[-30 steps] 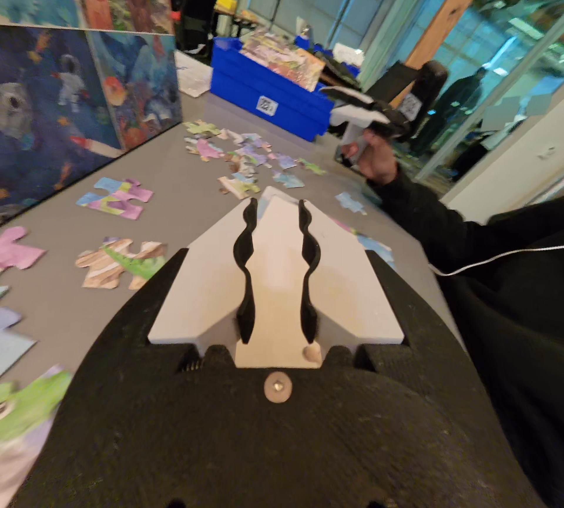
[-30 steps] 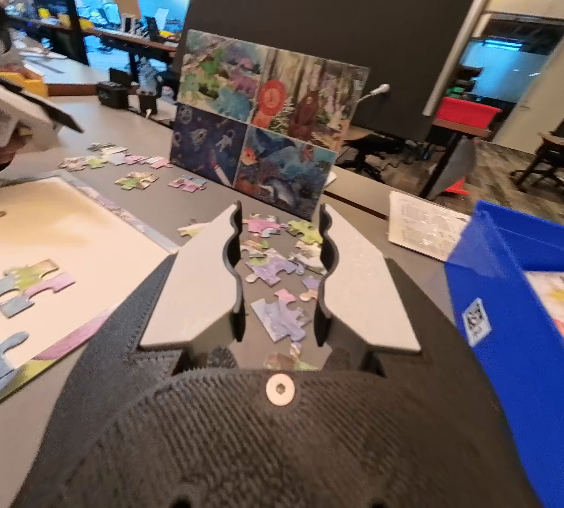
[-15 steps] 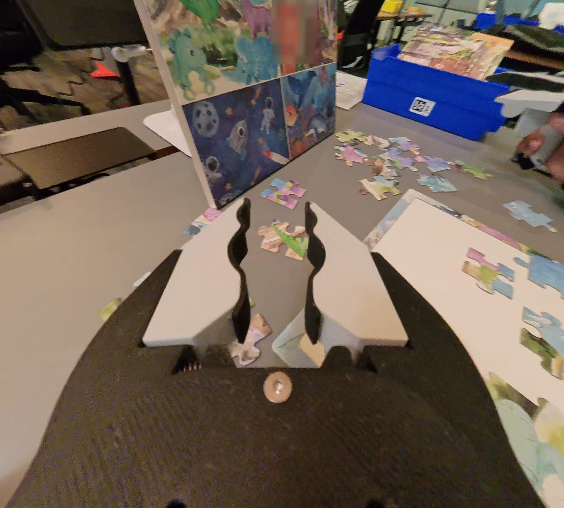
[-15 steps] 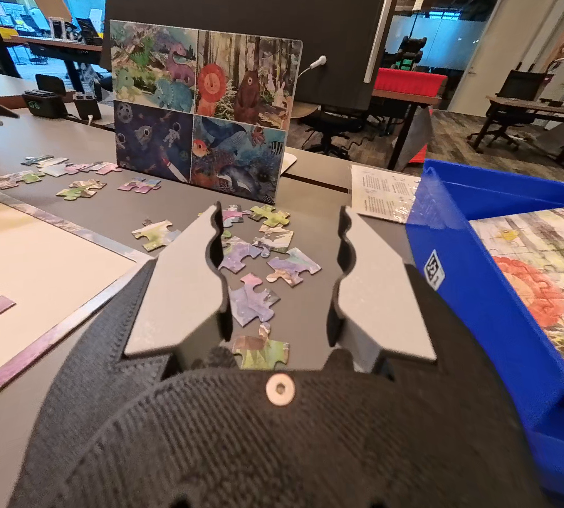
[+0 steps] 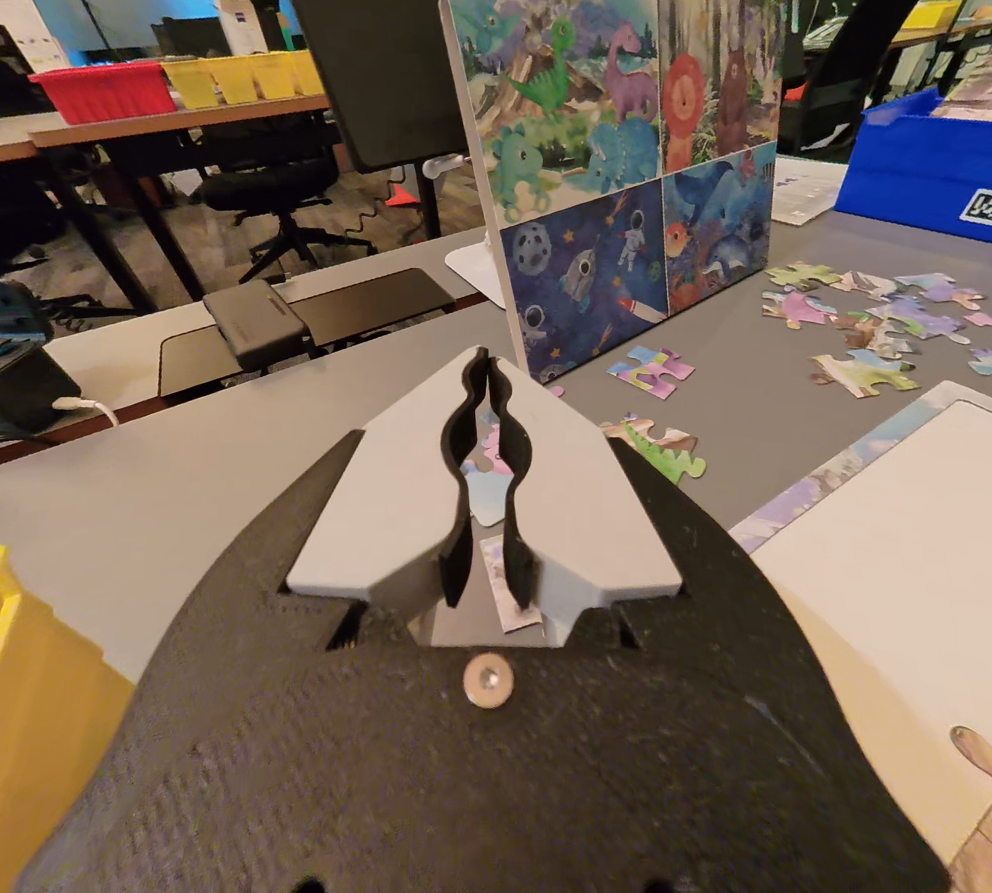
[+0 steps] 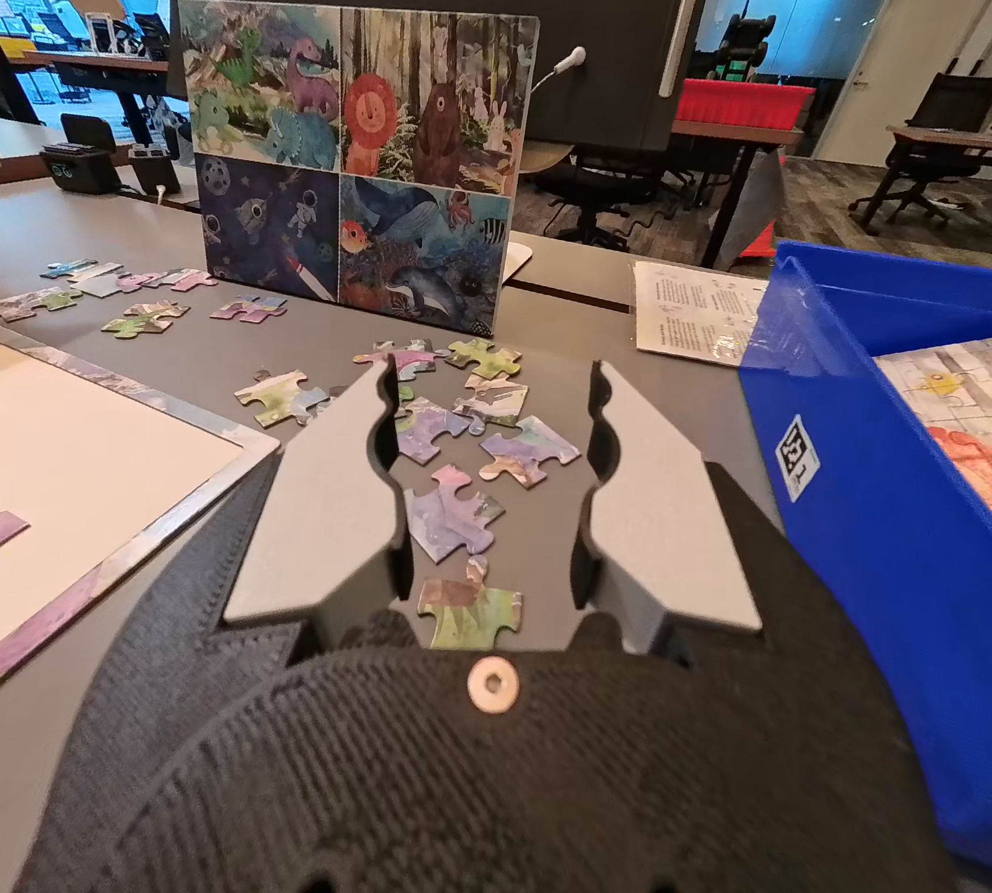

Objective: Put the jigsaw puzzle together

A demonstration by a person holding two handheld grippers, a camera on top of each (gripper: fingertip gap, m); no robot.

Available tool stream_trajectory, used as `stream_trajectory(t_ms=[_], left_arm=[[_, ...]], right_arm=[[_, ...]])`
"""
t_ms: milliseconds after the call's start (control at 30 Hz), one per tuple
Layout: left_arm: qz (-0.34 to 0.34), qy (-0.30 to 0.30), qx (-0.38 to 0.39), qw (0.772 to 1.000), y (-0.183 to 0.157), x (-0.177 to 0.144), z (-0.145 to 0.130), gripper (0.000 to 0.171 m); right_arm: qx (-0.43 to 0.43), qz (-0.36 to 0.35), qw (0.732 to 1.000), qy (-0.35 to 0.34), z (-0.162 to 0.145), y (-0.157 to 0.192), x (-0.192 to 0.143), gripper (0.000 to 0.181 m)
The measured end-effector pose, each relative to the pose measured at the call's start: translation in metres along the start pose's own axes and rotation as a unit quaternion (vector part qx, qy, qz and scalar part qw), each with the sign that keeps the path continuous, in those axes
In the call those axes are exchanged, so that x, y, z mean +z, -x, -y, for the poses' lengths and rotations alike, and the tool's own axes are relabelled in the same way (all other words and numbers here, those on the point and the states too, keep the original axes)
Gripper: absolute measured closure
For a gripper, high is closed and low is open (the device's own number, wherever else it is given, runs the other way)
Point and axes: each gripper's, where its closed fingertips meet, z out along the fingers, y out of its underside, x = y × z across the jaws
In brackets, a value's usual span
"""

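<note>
The left gripper (image 5: 487, 363) hangs over the grey table (image 5: 161, 481) with its fingertips pinched together and only a thin wavy slit behind them; pale blue and pink puzzle pieces (image 5: 486, 486) show through that slit on the table below, and whether any is actually pinched cannot be told. The right gripper (image 6: 496, 373) has its fingers spread wide, gripping nothing, above a loose scatter of pieces. Directly between its fingers lies a lilac piece (image 6: 451, 513), long axis running away from the camera with its pink knob toward the far edge, and nearer the camera a green-and-brown piece (image 6: 472, 609), its knob also pointing away. The puzzle frame tray (image 6: 80, 443), white inside with a painted border, sits at the left of this view and holds one purple piece (image 6: 11, 526) at its near edge. A four-panel reference picture board (image 6: 354, 159) stands upright toward the far edge. At the right edge a blue bin (image 6: 859, 491) carries a square black-and-white code sticker (image 6: 798, 457) and contains an assembled puzzle (image 6: 945, 400). A printed sheet (image 6: 692, 314) lies beside the bin.
</note>
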Motion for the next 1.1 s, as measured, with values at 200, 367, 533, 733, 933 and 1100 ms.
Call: stream_trajectory(t_ms=[200, 367, 533, 733, 933, 1100], left_arm=[[0.011, 0.021, -0.013, 1.000, 0.007, 0.002, -0.009, 0.171], [0.011, 0.032, -0.013, 0.999, 0.007, 0.004, -0.017, 0.171], [0.006, 0.032, -0.018, 0.999, 0.006, 0.004, -0.017, 0.171], [-0.004, 0.039, -0.015, 0.999, 0.000, 0.007, -0.021, 0.171], [-0.005, 0.040, -0.017, 0.999, -0.001, 0.008, -0.021, 0.169], [-0.001, 0.030, -0.022, 0.999, 0.002, 0.006, -0.018, 0.167]], right_arm=[[0.000, 0.007, 1.000, 0.011, -0.006, 0.003, 0.004, 0.112], [-0.004, 0.008, 1.000, 0.006, -0.004, 0.005, 0.003, 0.112], [-0.004, 0.016, 1.000, 0.002, 0.000, 0.009, 0.003, 0.112], [-0.027, 0.022, 0.999, 0.015, -0.001, 0.021, 0.006, 0.113], [-0.051, 0.028, 0.997, 0.043, -0.010, 0.032, 0.013, 0.115], [-0.048, 0.035, 0.998, 0.035, -0.006, 0.038, 0.013, 0.116]])
